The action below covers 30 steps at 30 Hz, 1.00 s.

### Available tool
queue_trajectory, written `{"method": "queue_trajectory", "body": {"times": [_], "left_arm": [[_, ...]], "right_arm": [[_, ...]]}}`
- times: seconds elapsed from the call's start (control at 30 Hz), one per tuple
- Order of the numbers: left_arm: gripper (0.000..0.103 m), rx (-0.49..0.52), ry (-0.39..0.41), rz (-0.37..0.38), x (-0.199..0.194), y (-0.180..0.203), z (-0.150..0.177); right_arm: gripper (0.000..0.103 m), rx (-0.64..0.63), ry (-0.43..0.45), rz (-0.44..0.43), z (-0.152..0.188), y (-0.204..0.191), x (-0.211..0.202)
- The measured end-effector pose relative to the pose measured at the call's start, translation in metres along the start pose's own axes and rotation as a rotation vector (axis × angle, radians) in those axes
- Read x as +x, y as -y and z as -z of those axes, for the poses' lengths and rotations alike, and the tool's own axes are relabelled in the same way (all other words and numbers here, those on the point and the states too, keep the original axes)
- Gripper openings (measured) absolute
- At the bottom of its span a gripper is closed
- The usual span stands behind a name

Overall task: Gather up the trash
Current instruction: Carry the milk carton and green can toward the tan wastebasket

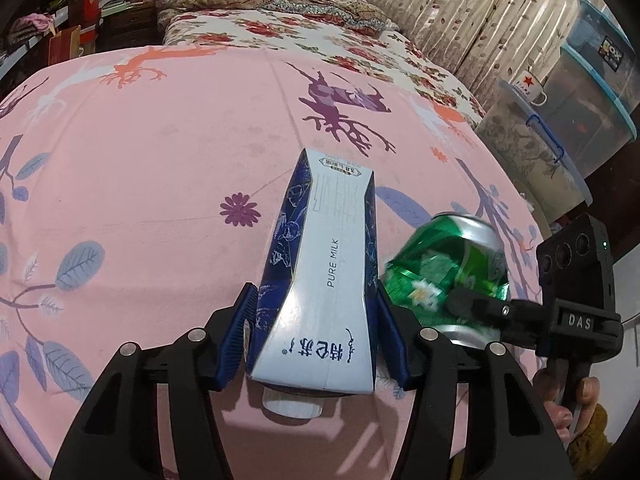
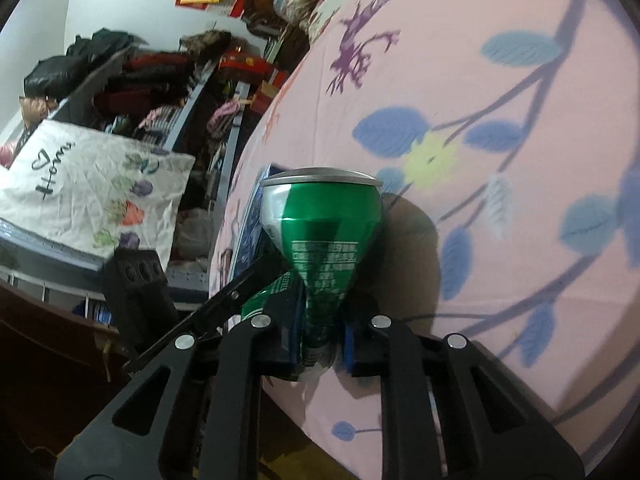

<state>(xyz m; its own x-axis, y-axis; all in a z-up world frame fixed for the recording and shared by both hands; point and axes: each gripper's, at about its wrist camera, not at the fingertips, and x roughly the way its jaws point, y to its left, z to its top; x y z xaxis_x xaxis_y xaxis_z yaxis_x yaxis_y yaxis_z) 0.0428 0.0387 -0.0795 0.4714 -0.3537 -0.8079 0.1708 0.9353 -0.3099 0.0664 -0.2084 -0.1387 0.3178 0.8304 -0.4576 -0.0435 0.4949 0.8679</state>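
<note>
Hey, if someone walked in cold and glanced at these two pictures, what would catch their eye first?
Probably the blue and white milk carton lying on the pink flowered bedsheet, with the left gripper closed on its sides. Right beside it, the right gripper pinches a green drink can so hard that its lower end is crushed flat. Behind lie a flowered quilt and stacked plastic storage boxes.
</note>
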Motion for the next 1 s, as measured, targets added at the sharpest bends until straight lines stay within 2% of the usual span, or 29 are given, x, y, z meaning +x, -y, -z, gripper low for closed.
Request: {"method": "queue_trajectory", "body": {"times": [0.27, 0.83, 0.9, 0.97, 1.0], "left_arm": [[0.053, -0.012, 0.015, -0.004, -0.006, -0.004, -0.002], [0.055, 0.003, -0.009, -0.024, 0.003, 0.000, -0.007], [0.059, 0.009, -0.009, -0.026, 0.004, 0.002, -0.009], [0.069, 0.011, -0.001, -0.032, 0.003, 0.002, -0.010], [0.069, 0.014, 0.004, -0.033, 0.003, 0.003, -0.011]], "right_arm": [[0.016, 0.035, 0.070, 0.001, -0.007, 0.013, -0.027], [0.016, 0.059, 0.066, -0.010, -0.004, 0.020, -0.028], [0.016, 0.066, 0.066, -0.013, -0.003, 0.020, -0.028], [0.016, 0.080, 0.065, -0.021, -0.003, 0.022, -0.027], [0.016, 0.086, 0.065, -0.025, -0.003, 0.023, -0.027]]}}
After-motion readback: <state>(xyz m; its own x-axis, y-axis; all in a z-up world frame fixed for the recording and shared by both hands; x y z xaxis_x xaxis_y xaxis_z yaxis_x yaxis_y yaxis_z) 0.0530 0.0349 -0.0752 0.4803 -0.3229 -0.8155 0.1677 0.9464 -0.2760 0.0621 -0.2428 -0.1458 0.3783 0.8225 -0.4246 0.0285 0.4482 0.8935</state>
